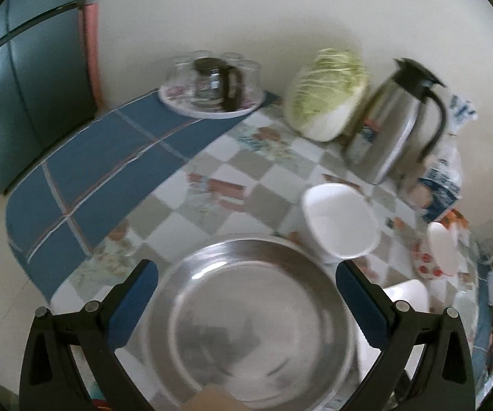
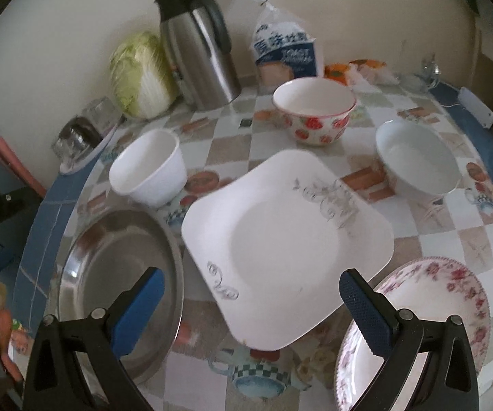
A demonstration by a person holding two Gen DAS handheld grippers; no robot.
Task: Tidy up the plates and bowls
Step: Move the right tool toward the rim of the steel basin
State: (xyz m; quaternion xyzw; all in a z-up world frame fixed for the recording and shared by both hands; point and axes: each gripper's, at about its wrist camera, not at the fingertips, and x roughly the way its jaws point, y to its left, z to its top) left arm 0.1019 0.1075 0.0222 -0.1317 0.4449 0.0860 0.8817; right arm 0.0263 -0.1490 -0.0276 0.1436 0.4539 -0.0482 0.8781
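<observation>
Left tongs (image 1: 246,287) released over steel plate (image 1: 246,325), right tongs (image 2: 251,291) released above square plate (image 2: 280,239)

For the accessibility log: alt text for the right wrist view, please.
The open right gripper hovers over a square white plate, with a steel plate to its left and a floral plate to its right. Three bowls, a thermos and a cabbage sit behind.

left gripper (image 1: 246,294): black frame, blue pads on the fingers (image 1: 136,301), jaws spread wide, nothing held between them, pointing forward and angled downward. right gripper (image 2: 251,308): same build, blue pads on the fingers (image 2: 366,315), jaws likewise spread wide, nothing held, angled downward.
</observation>
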